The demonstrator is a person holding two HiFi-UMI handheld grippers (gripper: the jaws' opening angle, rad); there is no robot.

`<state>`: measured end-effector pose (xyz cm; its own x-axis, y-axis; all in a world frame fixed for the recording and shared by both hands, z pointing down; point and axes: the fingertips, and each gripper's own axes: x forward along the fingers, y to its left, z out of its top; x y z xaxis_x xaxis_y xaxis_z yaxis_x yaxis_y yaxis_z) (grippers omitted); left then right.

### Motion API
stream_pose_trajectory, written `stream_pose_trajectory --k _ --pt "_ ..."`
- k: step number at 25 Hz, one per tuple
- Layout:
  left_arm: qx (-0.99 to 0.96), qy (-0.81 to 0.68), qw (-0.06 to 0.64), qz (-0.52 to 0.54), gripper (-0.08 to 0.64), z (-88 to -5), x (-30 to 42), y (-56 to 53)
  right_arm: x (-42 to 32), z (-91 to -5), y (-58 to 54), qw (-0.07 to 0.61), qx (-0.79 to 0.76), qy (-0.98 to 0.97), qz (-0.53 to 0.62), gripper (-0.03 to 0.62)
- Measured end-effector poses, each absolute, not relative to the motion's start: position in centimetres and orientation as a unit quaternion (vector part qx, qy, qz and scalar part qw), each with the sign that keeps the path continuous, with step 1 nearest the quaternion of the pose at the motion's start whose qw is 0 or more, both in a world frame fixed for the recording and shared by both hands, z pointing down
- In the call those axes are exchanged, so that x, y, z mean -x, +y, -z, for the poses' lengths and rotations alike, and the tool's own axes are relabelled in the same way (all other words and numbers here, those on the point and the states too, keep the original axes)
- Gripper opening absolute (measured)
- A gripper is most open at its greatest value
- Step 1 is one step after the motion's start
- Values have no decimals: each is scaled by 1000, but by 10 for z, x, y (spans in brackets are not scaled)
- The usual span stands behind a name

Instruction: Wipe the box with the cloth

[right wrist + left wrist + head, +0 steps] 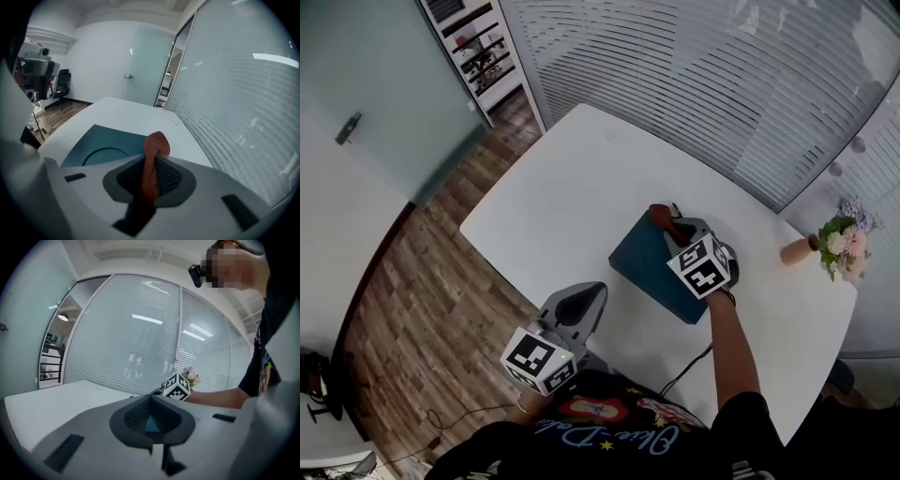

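Box [649, 264]: teal, lay flat, lid up, on the right half of the white surface [553, 202]. Its long side seemed to run parallel with the surface's near edge.

Cloth [155, 146]: rust-red, pinched upright in the right hand-held gripper [152, 163] over the box's far part. Contact could not be made out.

Left hand-held gripper [151, 403]: jaws pressed together, empty, well apart from the box.

Wiping judged barely begun, with the lid mostly left to do.

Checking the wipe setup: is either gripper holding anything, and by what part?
Right gripper clamps the red cloth by a bunched fold, end poking past the tips. Left gripper shut, empty.
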<state>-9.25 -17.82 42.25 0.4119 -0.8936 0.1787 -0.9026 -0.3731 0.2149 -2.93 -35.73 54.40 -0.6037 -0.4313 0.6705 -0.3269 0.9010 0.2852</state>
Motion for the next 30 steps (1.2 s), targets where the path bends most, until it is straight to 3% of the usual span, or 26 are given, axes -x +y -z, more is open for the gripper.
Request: stream_pose_trajectory --k 7,30 --pt "-868 -482 121 -21 3 -409 84 -212 -11 -547 -350 416 -251 -873 32 54" --pt "-922 -369 120 -13 3 -403 68 -255 -132 -550 -310 393 -444 -802 -77 55"
